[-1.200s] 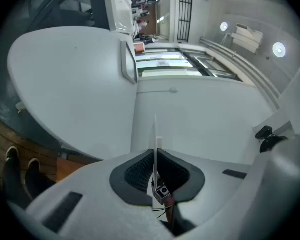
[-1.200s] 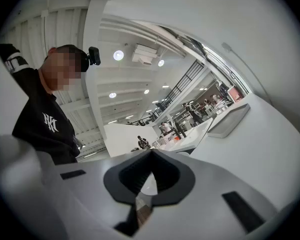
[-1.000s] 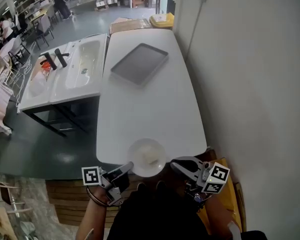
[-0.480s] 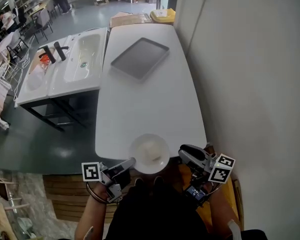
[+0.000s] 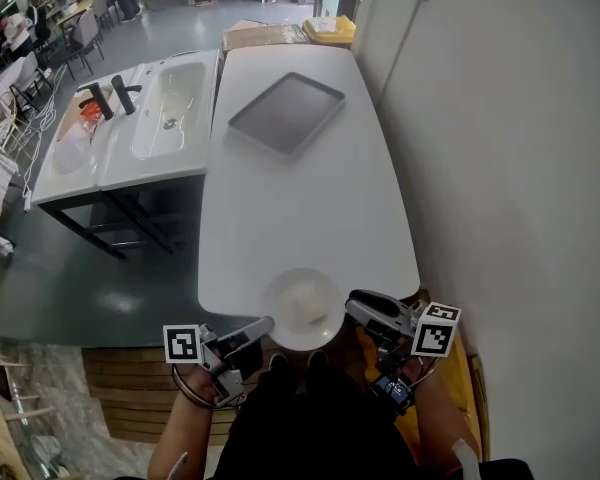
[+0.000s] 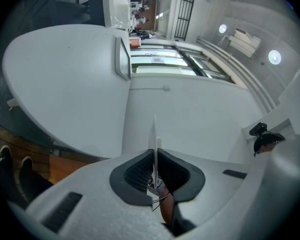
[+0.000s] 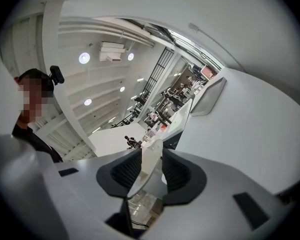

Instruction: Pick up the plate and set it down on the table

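A white plate sits at the near edge of the white table, partly past that edge. My left gripper is shut on its left rim; in the left gripper view the rim shows edge-on, pinched between the dark pads of the left gripper. My right gripper is at the plate's right rim and its jaws are opening. In the right gripper view the rim stands between the right gripper's pads with a gap beside it. I cannot tell whether the plate rests on the table.
A grey tray lies at the far end of the table. A white double sink with black taps stands to the left. A white wall runs along the table's right side. My legs and shoes are below the plate.
My right gripper has come in from the right to the plate's right rim. The plate has stayed at the table's near edge in the left gripper.
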### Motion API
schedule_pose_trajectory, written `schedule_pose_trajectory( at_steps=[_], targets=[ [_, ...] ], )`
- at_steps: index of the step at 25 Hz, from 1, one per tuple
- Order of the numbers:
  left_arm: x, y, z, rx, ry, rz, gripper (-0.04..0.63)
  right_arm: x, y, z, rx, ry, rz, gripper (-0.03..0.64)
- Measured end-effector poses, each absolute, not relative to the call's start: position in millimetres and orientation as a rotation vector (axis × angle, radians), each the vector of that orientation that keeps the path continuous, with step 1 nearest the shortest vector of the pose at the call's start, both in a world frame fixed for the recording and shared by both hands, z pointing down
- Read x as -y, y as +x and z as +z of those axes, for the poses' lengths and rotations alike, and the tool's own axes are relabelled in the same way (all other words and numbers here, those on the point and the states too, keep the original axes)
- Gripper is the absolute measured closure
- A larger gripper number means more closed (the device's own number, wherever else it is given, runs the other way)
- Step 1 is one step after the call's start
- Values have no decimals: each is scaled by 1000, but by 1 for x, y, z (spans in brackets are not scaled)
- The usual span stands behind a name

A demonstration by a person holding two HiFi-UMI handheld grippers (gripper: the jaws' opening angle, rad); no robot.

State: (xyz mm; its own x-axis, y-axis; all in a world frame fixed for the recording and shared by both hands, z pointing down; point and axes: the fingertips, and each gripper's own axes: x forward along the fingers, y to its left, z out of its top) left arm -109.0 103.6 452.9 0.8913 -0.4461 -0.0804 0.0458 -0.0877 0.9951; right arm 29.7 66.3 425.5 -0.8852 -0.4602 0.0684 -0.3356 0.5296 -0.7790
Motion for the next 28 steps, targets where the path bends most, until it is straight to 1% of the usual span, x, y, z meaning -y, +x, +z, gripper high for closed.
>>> schedule_pose_trajectory(
  at_steps=[6,14,22,28],
  targets=[
    [-107,-123,450,267,1630,-412,578,-68,5,427,-2574,-695,-1345,502],
    [-102,-127,451,218,1627,-405,578,-74,-12,434,-2582,-705,-1394,549],
    [-81,-109,456,238,1637,-358,578,-53,4,439,-2546,-714,-1408,569],
    [-43,-83,460,325,1682,-287,578,-13,33,451,-2436,-643,-1501,586]
  ],
)
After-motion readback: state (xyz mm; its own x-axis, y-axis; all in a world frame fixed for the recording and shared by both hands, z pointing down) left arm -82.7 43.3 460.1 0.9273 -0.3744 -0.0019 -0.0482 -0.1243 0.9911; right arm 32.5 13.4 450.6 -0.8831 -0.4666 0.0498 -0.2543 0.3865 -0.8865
